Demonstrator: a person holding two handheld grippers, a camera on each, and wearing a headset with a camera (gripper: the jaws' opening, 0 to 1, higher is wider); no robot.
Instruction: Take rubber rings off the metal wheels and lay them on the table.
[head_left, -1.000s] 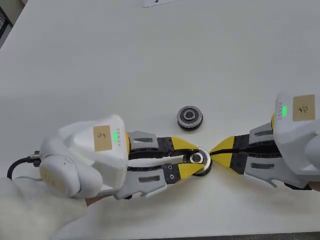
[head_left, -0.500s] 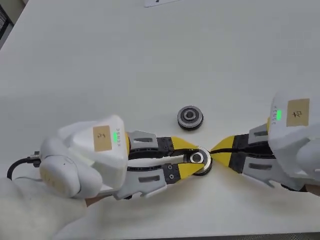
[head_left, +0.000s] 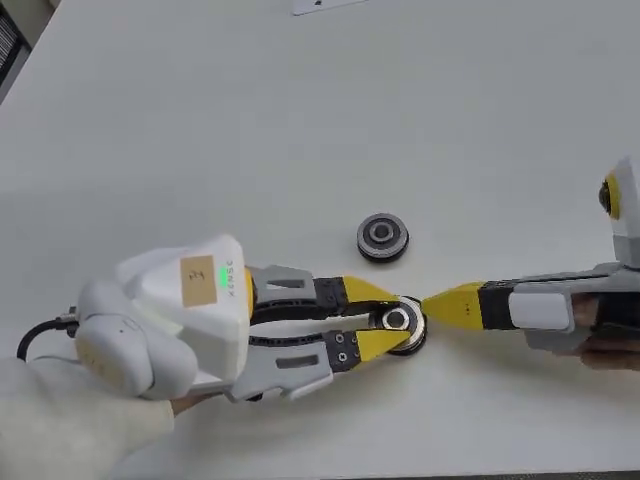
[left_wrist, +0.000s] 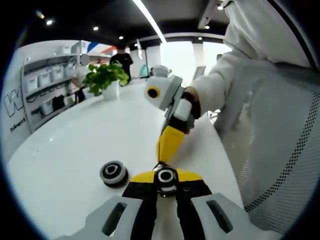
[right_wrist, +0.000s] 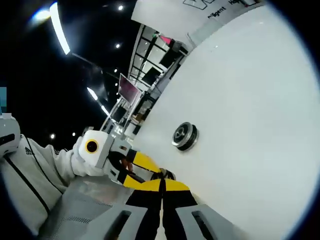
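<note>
Lower centre of the head view: the left gripper (head_left: 392, 318) has its yellow jaws clamped on a metal wheel (head_left: 399, 321), one either side, the wheel lying low on the white table (head_left: 300, 120). In from the right edge comes the right gripper (head_left: 432, 303), jaws pressed together to a point, the tip touching the wheel's rim; whether any rubber is caught between them, I cannot tell. Just above, centre frame, the second wheel (head_left: 382, 236) lies flat and alone, its black rubber ring (head_left: 382, 251) on, apart from both tools
</note>
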